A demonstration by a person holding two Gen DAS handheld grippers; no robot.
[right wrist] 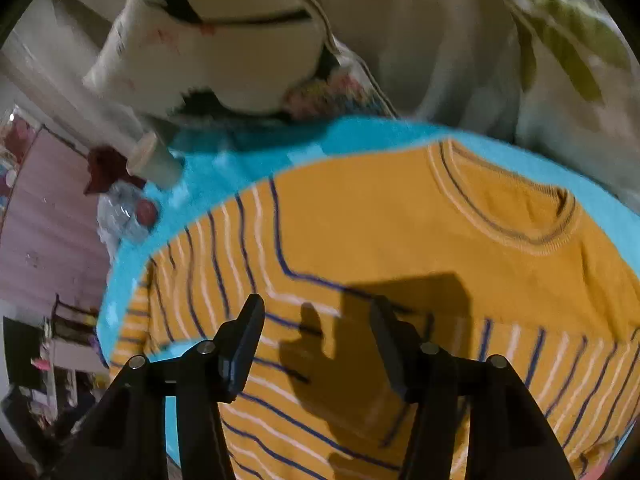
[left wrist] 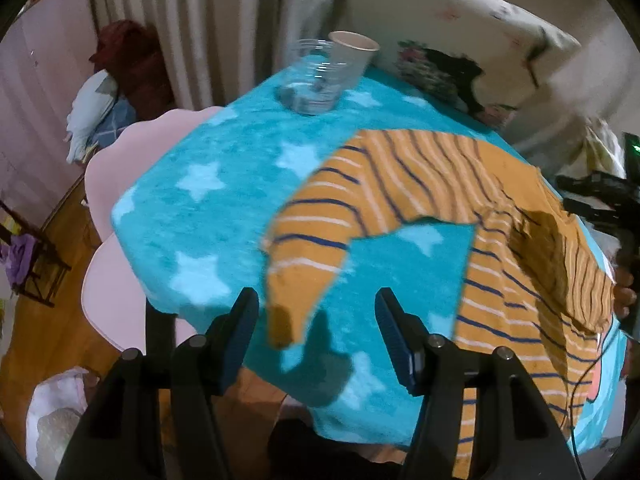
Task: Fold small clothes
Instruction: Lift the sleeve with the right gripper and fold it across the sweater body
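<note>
An orange sweater (left wrist: 404,184) with navy and white stripes lies spread on a turquoise star blanket (left wrist: 224,208). One sleeve (left wrist: 304,248) stretches toward the near edge, and its cuff lies just ahead of my left gripper (left wrist: 317,298). That gripper is open and its pads touch nothing. In the right wrist view the sweater's body and round collar (right wrist: 516,216) fill the frame. My right gripper (right wrist: 317,302) hangs open above the striped chest and casts a shadow on it. At the left wrist view's right edge a hand holds a black gripper frame (left wrist: 600,200) beside a bunched fold.
A clear plastic cup (left wrist: 316,80) and a paper cup (left wrist: 352,56) stand at the blanket's far edge. A printed white pillow (left wrist: 460,40) lies behind. A pink scalloped table top (left wrist: 108,184) shows under the blanket at left, with wooden floor below.
</note>
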